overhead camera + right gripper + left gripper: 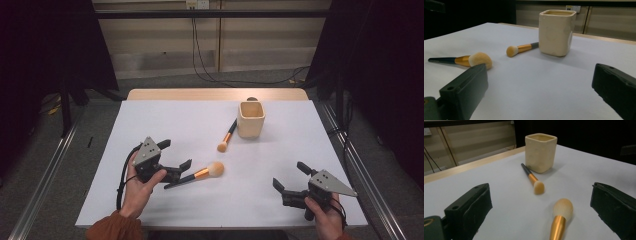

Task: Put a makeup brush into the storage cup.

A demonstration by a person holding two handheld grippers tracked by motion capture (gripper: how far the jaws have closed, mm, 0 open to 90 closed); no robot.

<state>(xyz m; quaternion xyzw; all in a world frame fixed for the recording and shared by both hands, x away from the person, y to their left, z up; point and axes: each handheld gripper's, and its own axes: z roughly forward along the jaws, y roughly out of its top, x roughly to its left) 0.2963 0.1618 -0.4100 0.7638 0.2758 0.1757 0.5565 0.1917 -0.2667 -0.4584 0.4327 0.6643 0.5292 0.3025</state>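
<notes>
White tabletop (200, 125) with a wood strip along the far edge, dark curtains either side, cables on the floor behind

My left gripper (176, 156) is low over the near-left of the table, jaws spread wide with nothing between them. It straddles the handle end of the big powder brush (197, 174), which lies flat with its fluffy head pointing right. In the left gripper view the gold ferrule and head (561, 216) sit between the two pads, closer to the right one, not touching either. Looks like I'm lined up to pinch the handle, hence the low angle and wide opening

My right gripper (289, 179) is parked at the near-right, jaws also wide apart and empty, well apart from both brushes. It points toward the cup, so probably just waiting out of the way

Smaller brush (226, 135) lies diagonally, bristles toward me, handle end just beside the cup's left wall; can't tell if it touches

Cream square cup (250, 119) stands upright at far centre-right and looks empty from above. Likely destination for both brushes

Judgement: grasp not made yet. Handle is thin and flat on the table, so the pads need to go nearly to the surface before closing; a round handle could roll out if I close off-centre
</notes>
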